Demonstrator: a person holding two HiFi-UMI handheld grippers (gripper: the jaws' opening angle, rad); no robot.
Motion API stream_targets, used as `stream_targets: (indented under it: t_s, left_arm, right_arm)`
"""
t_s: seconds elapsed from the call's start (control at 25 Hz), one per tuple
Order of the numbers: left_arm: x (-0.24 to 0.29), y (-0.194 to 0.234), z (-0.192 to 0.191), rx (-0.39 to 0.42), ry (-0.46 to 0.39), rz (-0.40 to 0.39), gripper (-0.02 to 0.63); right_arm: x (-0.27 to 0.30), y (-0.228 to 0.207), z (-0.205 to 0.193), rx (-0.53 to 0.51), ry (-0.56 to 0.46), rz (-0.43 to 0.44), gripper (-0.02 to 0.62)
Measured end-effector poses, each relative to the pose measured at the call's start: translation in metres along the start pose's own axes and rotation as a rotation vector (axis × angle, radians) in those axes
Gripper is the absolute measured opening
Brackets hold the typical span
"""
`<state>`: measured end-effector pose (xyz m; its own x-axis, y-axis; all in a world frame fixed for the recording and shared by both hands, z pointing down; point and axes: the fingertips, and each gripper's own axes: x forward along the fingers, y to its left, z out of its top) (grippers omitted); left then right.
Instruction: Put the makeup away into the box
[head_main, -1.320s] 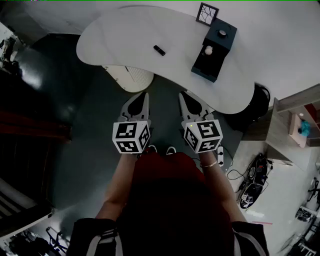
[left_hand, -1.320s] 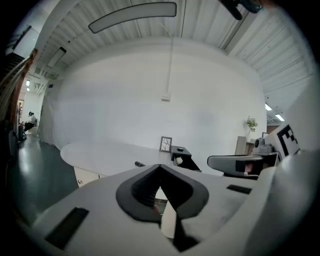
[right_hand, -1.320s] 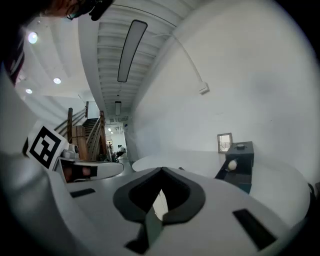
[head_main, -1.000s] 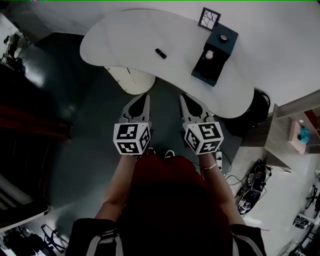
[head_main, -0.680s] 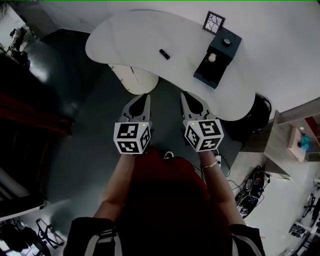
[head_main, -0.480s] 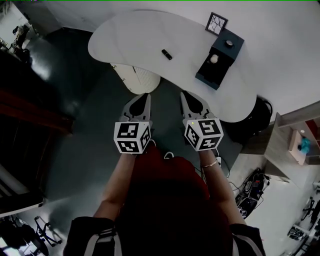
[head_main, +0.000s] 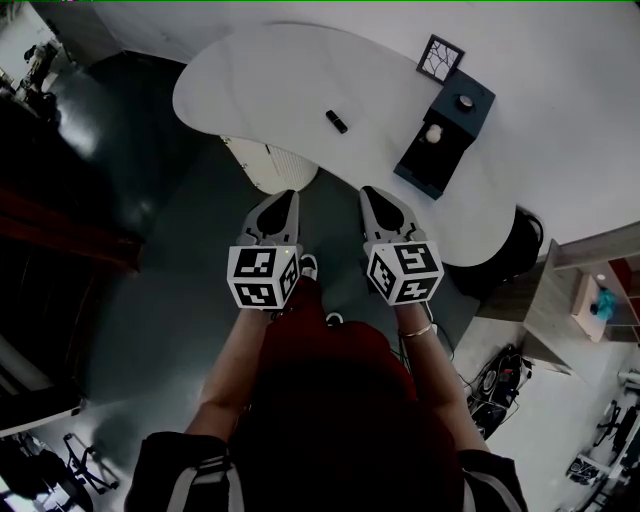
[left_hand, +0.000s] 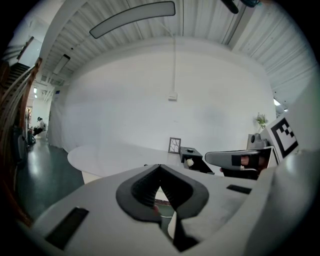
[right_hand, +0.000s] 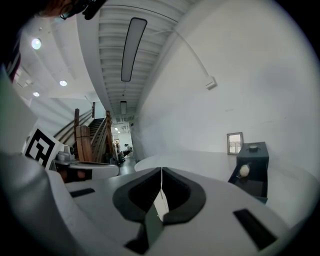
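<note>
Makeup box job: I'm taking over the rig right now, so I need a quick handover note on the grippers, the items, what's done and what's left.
Left gripper: jaws shut, nothing between them, held over the floor short of the table.
Right gripper: jaws shut, empty, beside the left one.
Things: a small black makeup item lies alone on the table. The dark box stands apart from it at the table's right end, with a pale round piece on it.
Done: the black item is untouched and not in the box.
Left: step up to the table, grasp the black item, put it in the box.
</note>
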<state>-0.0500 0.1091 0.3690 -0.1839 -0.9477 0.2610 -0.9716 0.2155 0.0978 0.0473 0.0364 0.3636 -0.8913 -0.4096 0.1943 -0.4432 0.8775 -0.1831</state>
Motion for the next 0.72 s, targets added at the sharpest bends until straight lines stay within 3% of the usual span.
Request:
stream_targets:
  t_s: [0.72]
  left_arm:
    - [0.109,0.075,0.012,-0.046,0.041,-0.022,0.021]
  right_arm:
    - [0.127,-0.035,0.0,-0.061,0.111,-0.02,0.017]
